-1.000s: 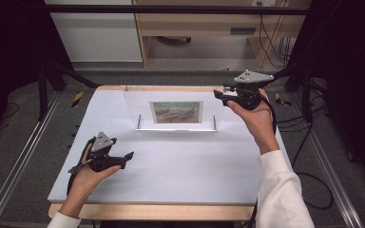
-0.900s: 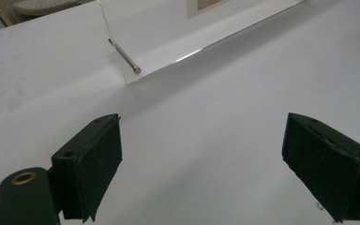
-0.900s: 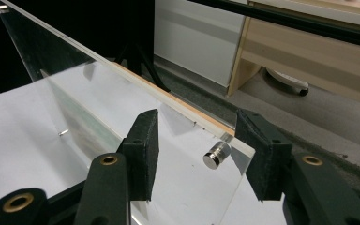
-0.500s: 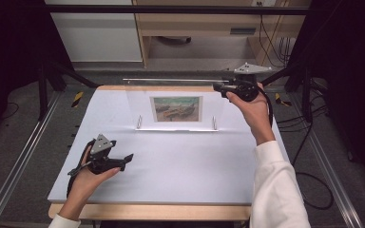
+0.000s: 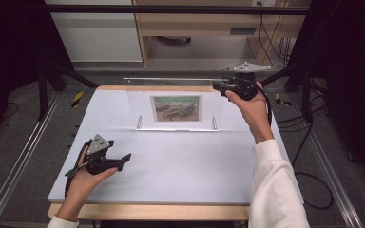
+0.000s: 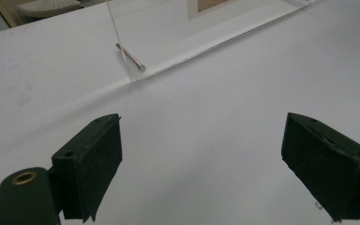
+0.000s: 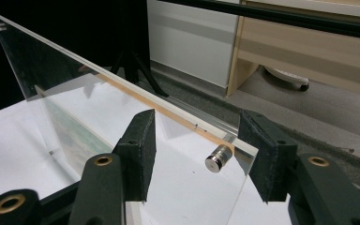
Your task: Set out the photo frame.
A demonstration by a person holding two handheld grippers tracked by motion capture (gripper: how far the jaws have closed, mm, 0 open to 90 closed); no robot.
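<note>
On the white table [image 5: 171, 180] a clear acrylic picture frame [image 5: 176, 102] stands across the far half, its lower edge resting on the sheet and its top edge tipped up toward the far side. A small seaside print [image 5: 176, 108] sits in the middle of the clear panel. Two short metal pegs mark the lower edge, a left peg [image 5: 139, 122] and a right peg [image 5: 214, 123].

The right gripper [image 5: 217, 86], held in the person's right hand [image 5: 248, 102], is up at the frame's far right top corner. In the right gripper view the panel's corner [image 7: 236, 152] and a silver stud [image 7: 217, 158] on it lie between the two black jaws, which stand apart on either side of it. The right-hand pad looks close to the panel's edge, but I cannot tell whether either pad truly presses on it (the gap on the left side is plain to see). A white sleeve [image 5: 275, 190] covers that forearm.

The left gripper [image 5: 126, 157] rests low over the near left part of the table, well apart from the frame, held in the left hand [image 5: 88, 175]. In the left gripper view its jaws are spread wide with only bare white sheet between them, holding nothing; the frame's lower left corner and its peg [image 6: 131, 57] lie farther off ahead of them
</note>
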